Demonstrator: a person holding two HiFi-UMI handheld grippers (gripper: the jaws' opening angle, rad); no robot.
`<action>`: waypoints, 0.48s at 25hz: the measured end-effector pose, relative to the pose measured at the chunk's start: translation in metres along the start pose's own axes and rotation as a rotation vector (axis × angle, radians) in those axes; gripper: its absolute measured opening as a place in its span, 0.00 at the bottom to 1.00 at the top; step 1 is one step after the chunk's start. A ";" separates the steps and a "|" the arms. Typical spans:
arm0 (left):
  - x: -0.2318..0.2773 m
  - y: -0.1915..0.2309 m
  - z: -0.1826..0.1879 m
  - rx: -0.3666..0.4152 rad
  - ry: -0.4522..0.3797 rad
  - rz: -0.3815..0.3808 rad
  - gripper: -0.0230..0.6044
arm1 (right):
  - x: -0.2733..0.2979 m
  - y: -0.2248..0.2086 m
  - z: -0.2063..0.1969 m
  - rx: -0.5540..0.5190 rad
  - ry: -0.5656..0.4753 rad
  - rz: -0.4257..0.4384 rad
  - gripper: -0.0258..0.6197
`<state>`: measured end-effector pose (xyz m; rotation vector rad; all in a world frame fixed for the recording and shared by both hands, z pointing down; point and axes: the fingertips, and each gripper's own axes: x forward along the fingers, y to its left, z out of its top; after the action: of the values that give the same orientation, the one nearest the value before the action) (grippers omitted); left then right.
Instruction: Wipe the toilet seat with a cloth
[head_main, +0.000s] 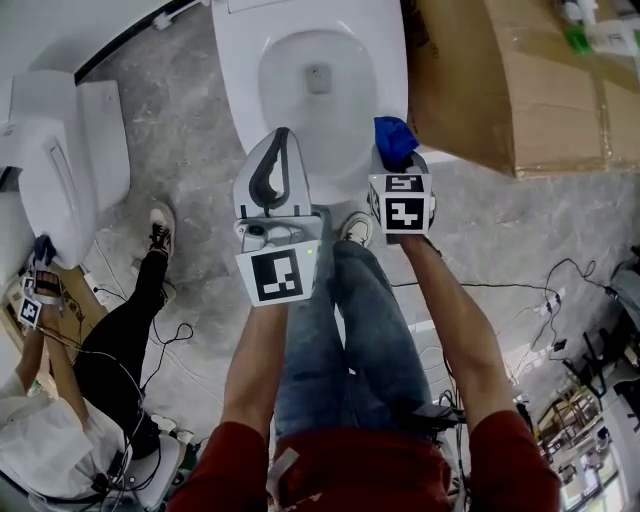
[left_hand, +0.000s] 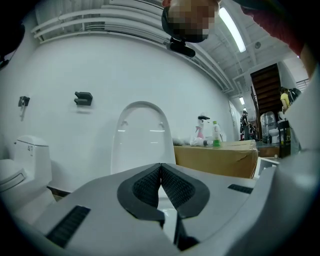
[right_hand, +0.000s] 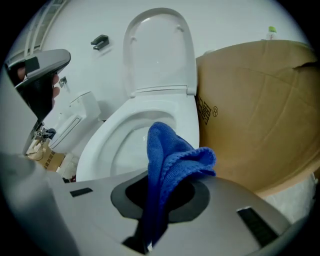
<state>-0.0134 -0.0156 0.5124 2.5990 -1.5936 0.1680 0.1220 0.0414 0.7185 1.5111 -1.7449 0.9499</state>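
The white toilet's seat (head_main: 362, 92) (right_hand: 100, 145) rings the bowl at the top of the head view, and its lid (right_hand: 159, 50) (left_hand: 141, 135) stands upright. My right gripper (head_main: 396, 152) (right_hand: 162, 192) is shut on a blue cloth (head_main: 394, 138) (right_hand: 172, 160), which bunches out of the jaws over the seat's front right edge. Over the seat's front left part, my left gripper (head_main: 277, 140) (left_hand: 160, 166) is shut with nothing in it and points roughly level toward the lid.
A large cardboard box (head_main: 510, 80) (right_hand: 250, 110) stands right beside the toilet, with bottles (left_hand: 210, 135) on top. A second toilet (head_main: 55, 160) is at the left. Another person (head_main: 110, 340) sits low at the left among cables. My own legs (head_main: 350, 320) are below the grippers.
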 end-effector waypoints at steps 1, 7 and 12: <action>0.006 0.001 0.001 -0.003 -0.002 -0.002 0.06 | 0.004 -0.005 0.007 0.003 0.000 -0.004 0.13; 0.038 0.023 0.004 -0.016 0.001 -0.016 0.06 | 0.033 -0.021 0.053 0.017 -0.013 -0.043 0.13; 0.079 0.052 0.003 -0.020 0.003 -0.029 0.06 | 0.072 -0.025 0.101 -0.010 -0.014 -0.060 0.13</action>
<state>-0.0237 -0.1089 0.5214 2.6041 -1.5477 0.1538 0.1359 -0.0844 0.7271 1.5579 -1.7018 0.9008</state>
